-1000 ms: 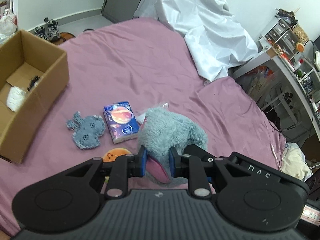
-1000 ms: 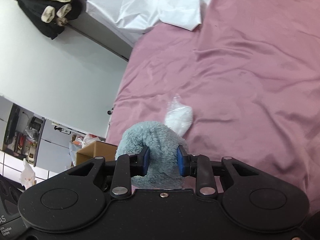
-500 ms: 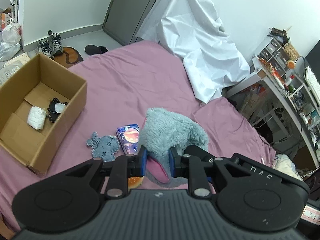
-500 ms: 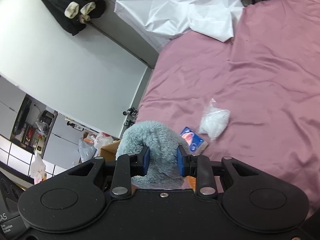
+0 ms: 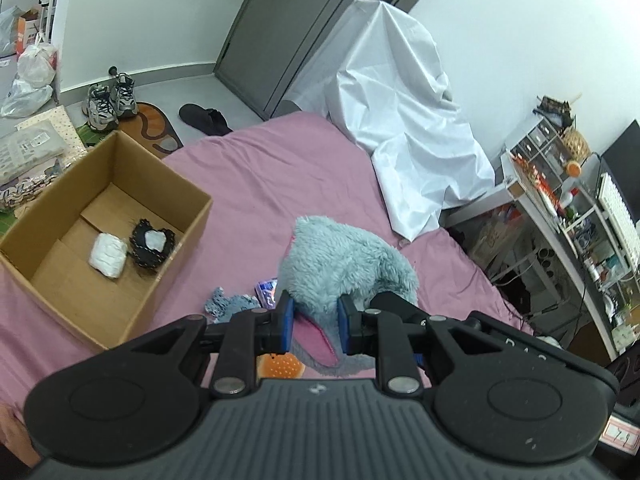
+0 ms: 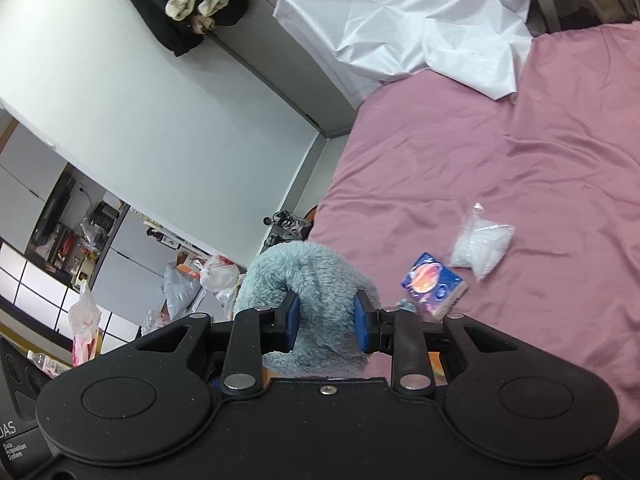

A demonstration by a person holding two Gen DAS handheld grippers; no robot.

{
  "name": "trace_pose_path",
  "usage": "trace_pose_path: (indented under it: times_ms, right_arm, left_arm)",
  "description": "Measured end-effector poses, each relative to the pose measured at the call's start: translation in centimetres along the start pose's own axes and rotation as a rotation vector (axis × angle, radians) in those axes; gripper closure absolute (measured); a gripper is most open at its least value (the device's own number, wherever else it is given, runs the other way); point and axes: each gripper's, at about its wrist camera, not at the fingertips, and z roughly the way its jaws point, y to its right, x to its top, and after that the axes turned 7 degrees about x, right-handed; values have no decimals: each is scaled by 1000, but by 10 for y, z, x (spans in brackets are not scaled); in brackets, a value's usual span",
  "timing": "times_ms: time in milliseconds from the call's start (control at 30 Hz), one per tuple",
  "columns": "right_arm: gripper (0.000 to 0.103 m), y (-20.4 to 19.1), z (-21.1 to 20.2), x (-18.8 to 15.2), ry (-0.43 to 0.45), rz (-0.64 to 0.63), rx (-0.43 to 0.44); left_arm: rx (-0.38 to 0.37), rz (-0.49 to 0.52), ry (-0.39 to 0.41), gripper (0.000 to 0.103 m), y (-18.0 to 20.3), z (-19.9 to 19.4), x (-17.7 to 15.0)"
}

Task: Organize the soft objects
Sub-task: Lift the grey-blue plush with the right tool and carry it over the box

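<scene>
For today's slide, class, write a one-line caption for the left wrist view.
Left gripper clamps a fluffy grey-blue plush above the pink bed, beside an open cardboard box.

Cardboard box point(image 5: 120, 216) on the bed point(image 5: 260, 184), left side; inside it a wrapped bundle point(image 5: 107, 255) beside a dark pouch point(image 5: 152, 245). Right of the box: flat plush piece point(image 5: 230, 305), then small booklet point(image 5: 267, 290). Plastic bag point(image 6: 480, 245) just beyond the booklet in the right wrist view. Draped sheet point(image 5: 404, 120) behind, at the bed's far corner. Shoes point(image 5: 110, 100) on the floor beyond the box.
</scene>
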Motion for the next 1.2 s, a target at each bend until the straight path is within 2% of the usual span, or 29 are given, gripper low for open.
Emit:
trace_pose_path:
  times_ms: [633, 1200]
  right_arm:
    - [76, -69, 36, -15, -43, -92, 19]
    - [76, -98, 109, -47, -170, -111, -20]
  left_arm:
    - [-4, -104, 41, 82, -71, -32, 31]
    - [45, -213, -31, 82, -154, -3, 44]
